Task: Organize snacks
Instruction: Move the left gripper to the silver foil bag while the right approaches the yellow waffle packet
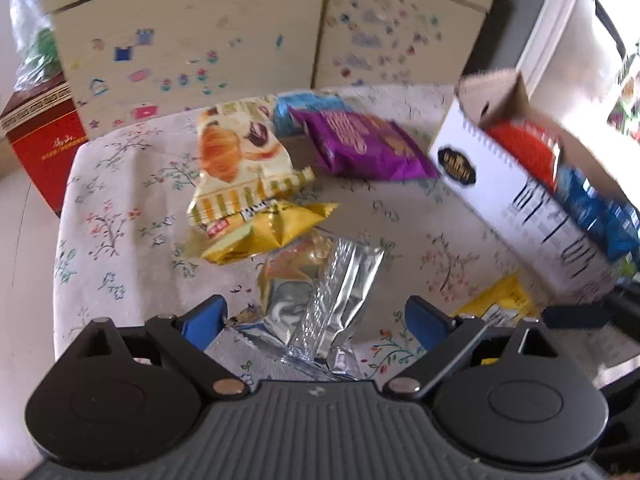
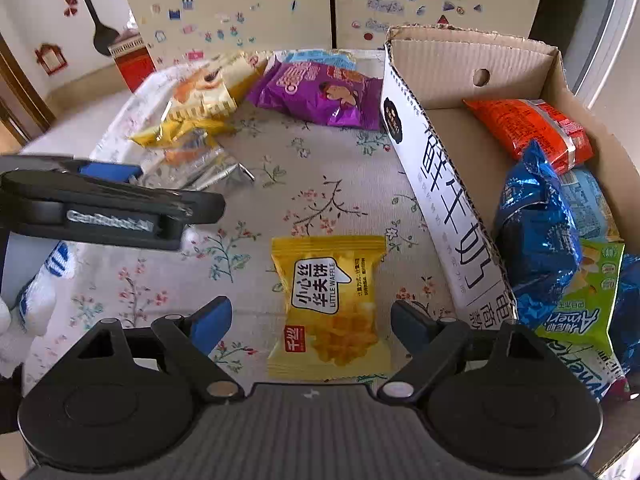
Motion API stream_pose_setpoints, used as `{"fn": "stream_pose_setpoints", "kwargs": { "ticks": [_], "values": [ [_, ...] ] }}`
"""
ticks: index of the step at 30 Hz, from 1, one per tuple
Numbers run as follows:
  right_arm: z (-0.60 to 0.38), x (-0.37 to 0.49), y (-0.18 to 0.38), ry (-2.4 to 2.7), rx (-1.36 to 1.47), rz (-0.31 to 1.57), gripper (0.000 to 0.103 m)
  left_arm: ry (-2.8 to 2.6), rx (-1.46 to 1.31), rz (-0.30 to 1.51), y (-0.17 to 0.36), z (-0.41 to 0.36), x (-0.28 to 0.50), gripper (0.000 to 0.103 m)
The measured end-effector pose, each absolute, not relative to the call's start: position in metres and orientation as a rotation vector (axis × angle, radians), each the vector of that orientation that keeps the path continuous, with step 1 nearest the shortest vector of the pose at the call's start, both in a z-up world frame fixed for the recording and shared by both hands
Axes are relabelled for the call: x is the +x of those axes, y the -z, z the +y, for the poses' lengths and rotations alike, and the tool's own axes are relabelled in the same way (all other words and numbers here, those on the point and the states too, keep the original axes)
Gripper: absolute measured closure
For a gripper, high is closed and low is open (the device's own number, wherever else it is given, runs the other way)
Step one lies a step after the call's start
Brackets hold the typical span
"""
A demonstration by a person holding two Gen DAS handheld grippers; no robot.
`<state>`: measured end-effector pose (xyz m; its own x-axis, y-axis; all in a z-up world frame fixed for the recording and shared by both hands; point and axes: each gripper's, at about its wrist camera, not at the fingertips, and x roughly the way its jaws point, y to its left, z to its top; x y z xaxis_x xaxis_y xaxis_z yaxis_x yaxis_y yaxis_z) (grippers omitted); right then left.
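**Snack sorting: both tongs wide, each over a loose packet**

Left tongs (image 1: pixel 316 318): jaws spread wide, holding nothing. A silver foil packet (image 1: pixel 316 304) lies on the floral cloth of the bench (image 1: pixel 120 240) between the blue pads; whether either pad touches it cannot be told. The left-wrist view is motion-blurred.

Right tongs (image 2: pixel 312 320): jaws spread wide, holding nothing. A yellow Little Waffle packet (image 2: pixel 332 308) lies flat on the cloth between the fingers, with a gap to each blue pad.

Loose snacks on the bench: just beyond the silver packet, a small yellow packet (image 1: pixel 264 232), and overlapping it a cream croissant-print bag (image 1: pixel 240 156). A purple packet (image 1: pixel 360 144) lies farther back, partly covering a light blue packet (image 1: pixel 304 106) at the far edge. The purple packet sits close beside the box wall.

Cardboard box (image 2: pixel 436 184): stands on the right side of the bench, open at the top, white printed outer wall facing the loose snacks. Inside it: an orange-red packet (image 2: pixel 528 132) toward the back, a shiny blue bag (image 2: pixel 536 232) in front of it, and a green packet (image 2: pixel 584 308) nearest the right camera.

Surroundings: a red carton (image 1: pixel 44 148) stands on the floor beyond the left end of the bench; a cream cabinet with stickers (image 1: pixel 200 40) is behind.
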<state>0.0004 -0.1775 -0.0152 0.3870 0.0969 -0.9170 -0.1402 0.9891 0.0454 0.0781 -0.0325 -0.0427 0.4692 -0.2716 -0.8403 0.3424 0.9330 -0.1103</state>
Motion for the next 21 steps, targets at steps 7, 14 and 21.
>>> {"fn": "stream_pose_setpoints", "kwargs": {
  "ticks": [7, 14, 21],
  "values": [
    [-0.167, 0.004, 0.029, -0.099, -0.091, 1.193, 0.006, 0.416, 0.227, 0.992, 0.057, -0.049, 0.080, 0.000],
    [-0.162, 0.008, 0.035, -0.082, -0.090, 1.193, 0.000, 0.415, 0.207, 0.986, 0.057, -0.049, 0.080, 0.000],
    [-0.163, 0.003, 0.035, -0.068, -0.079, 1.168, 0.000, 0.429, 0.202, 0.942, 0.057, -0.043, 0.070, 0.000]
  ]
}}
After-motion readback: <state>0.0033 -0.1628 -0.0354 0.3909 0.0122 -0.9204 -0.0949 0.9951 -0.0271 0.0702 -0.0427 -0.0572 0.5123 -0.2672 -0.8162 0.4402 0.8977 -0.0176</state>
